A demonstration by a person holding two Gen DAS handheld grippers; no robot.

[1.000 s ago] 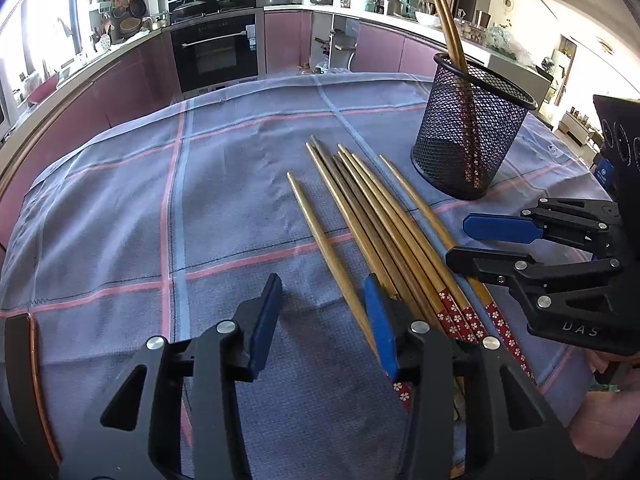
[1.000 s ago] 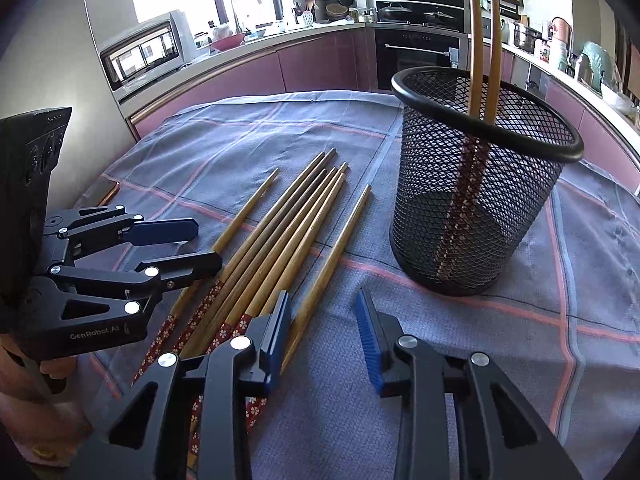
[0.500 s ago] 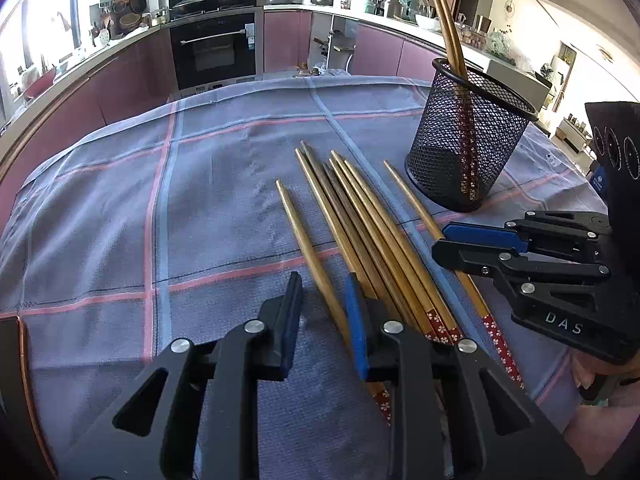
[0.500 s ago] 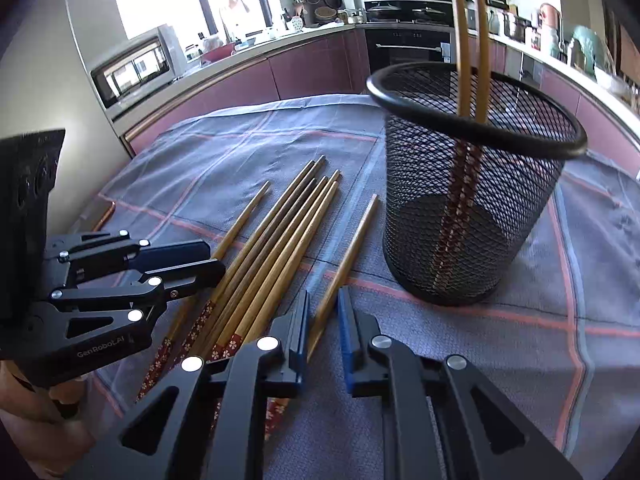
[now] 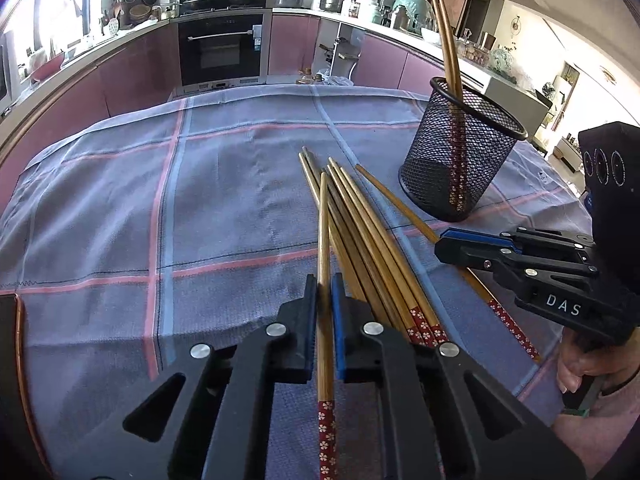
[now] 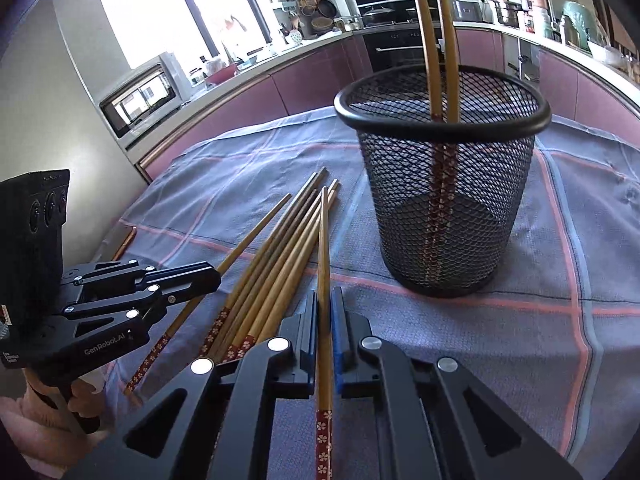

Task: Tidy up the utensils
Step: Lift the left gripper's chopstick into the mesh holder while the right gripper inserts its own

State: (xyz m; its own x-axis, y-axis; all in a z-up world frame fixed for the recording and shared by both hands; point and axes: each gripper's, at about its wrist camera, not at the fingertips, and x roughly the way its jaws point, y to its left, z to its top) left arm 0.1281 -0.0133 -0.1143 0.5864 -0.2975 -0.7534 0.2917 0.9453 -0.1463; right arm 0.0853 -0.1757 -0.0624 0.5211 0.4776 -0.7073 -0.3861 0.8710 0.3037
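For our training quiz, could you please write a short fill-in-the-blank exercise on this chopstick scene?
1. Each gripper's jaws are shut on one ____.
2. The mesh holder already contains ____ chopsticks.
3. The loose chopsticks lie on a checked ____.

Missing words: chopstick; two; tablecloth.

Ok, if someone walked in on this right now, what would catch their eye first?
Probably the two grippers, each clamped on a single chopstick: the left gripper and the right gripper, both just closed. Next, the black mesh holder on the checked tablecloth, with two chopsticks already standing inside, and the loose bundle of chopsticks lying beside it.
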